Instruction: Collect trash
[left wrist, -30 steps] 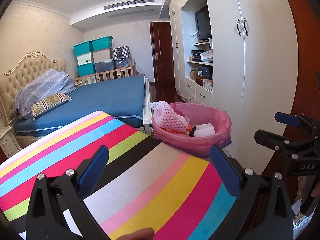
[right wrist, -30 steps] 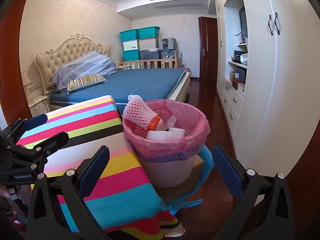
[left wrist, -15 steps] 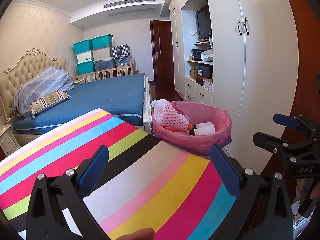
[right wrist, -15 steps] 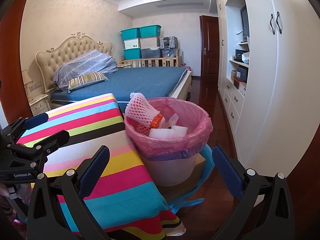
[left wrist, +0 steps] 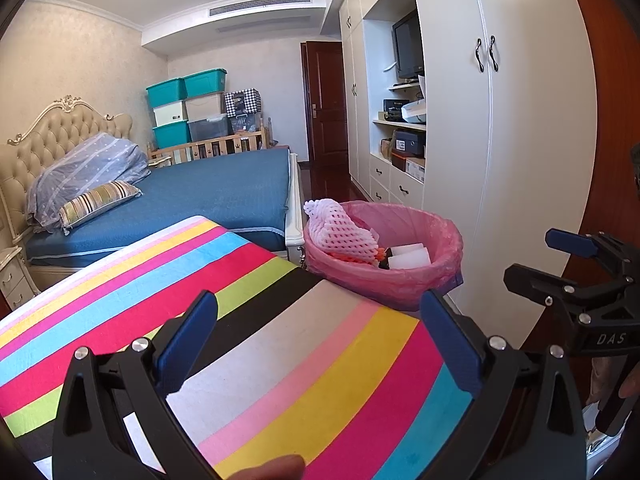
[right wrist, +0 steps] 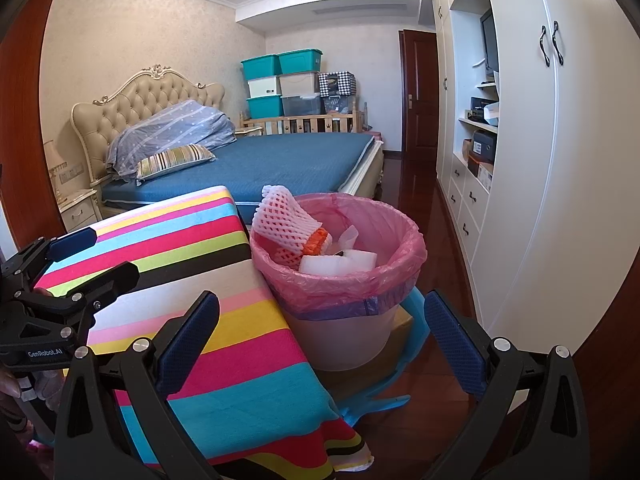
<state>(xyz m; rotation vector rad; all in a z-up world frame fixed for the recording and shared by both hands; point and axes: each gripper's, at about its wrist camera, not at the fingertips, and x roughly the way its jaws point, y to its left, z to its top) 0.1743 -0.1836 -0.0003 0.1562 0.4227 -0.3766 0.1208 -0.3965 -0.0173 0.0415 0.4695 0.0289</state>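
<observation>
Your left gripper point(left wrist: 318, 344) hangs over the striped tablecloth point(left wrist: 280, 340), jaws wide apart and empty. Your right gripper point(right wrist: 320, 342) is just as wide, holding nothing, near the bin point(right wrist: 340, 336). The trash point(right wrist: 288, 220) sits inside its pink liner point(right wrist: 396, 276), right of the table.

Bed: blue mattress point(right wrist: 288, 160) with a tufted cream headboard point(right wrist: 136, 100) against the left wall.
Pillows: a striped cushion point(right wrist: 174, 159) lies in front of a pale blue bundle of bedding point(right wrist: 176, 130).
Storage: teal and white bins point(right wrist: 280, 82) stacked in the far corner, behind a wooden crib rail point(right wrist: 304, 122).
Wardrobe: white doors point(left wrist: 500, 120) on the right, shelves holding a television point(left wrist: 408, 46).
Door: dark wood point(left wrist: 324, 100), closed.
Nightstand: cream point(right wrist: 78, 208), beside the bed.
</observation>
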